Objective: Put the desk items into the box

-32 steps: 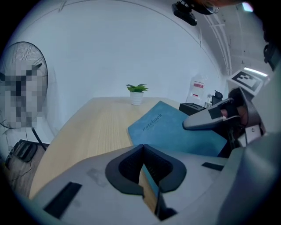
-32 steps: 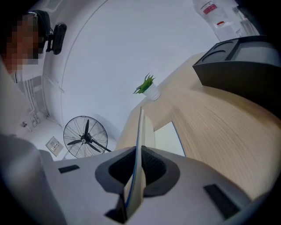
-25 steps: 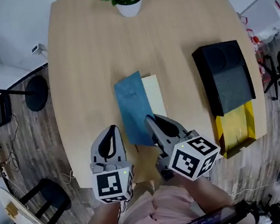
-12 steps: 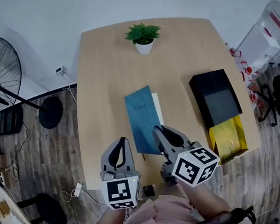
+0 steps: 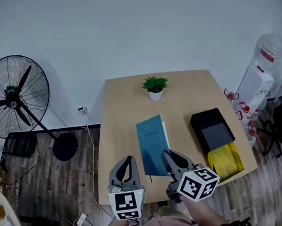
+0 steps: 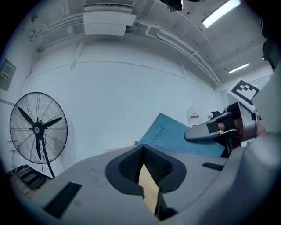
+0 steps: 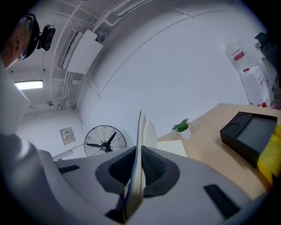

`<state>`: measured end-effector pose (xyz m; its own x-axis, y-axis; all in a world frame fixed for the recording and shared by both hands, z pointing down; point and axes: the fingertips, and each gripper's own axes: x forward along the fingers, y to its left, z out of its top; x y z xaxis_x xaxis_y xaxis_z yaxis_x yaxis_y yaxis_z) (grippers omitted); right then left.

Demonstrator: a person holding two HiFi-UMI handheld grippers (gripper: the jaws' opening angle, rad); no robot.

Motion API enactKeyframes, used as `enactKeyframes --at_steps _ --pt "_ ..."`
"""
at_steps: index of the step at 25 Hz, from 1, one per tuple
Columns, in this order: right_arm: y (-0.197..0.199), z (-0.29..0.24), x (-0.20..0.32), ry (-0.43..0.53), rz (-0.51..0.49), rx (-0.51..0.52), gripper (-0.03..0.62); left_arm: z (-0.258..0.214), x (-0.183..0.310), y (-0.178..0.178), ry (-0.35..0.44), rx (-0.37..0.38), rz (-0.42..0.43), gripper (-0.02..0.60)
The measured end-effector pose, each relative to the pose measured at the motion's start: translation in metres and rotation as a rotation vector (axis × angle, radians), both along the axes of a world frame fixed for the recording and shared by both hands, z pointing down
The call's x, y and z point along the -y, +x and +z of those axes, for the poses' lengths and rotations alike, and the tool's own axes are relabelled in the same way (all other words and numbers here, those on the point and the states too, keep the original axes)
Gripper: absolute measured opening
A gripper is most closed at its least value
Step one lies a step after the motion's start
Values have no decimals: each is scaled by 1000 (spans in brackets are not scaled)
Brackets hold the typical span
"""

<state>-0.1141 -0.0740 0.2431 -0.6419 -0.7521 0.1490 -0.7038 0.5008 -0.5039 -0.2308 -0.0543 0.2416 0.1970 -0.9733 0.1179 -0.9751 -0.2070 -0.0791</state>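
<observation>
The right gripper (image 5: pixel 172 158) pinches the blue notebook (image 5: pixel 151 143) above the desk's (image 5: pixel 124 117) near edge; the left gripper (image 5: pixel 125 168) is pressed together, empty. Nothing seems boxed yet (black box (image 5: pixel 211 129) waits by the right edge).

Left half of the surface (image 5: pixel 119 122) is wide open. Plant (image 5: pixel 154 87) sits mid far edge, black box (image 5: pixel 212 130) plus yellow thing (image 5: pixel 225 160) hog the right edge, notebook (image 5: pixel 152 145) hangs over the near-edge middle.

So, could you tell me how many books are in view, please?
2. A blue notebook is clamped in the right gripper; a pale one, possibly just a pad, lies flat on the table, partly behind it. Others may be hidden beneath.
</observation>
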Motion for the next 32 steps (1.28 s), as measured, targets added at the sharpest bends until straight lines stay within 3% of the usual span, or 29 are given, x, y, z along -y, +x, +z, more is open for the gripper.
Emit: enactKeyframes --at_steps 8,14,23,32 --pt "5 -42 -53 98 24 1 29 -46 -36 -1 110 29 17 12" --pt "26 -52 -83 108 67 -20 29 -51 -51 19 122 5 65 12" --pt "73 -51 -105 108 125 -9 28 -46 -68 74 112 18 140 12" --pt "161 -52 -130 109 159 24 28 -50 -85 161 124 13 156 12"
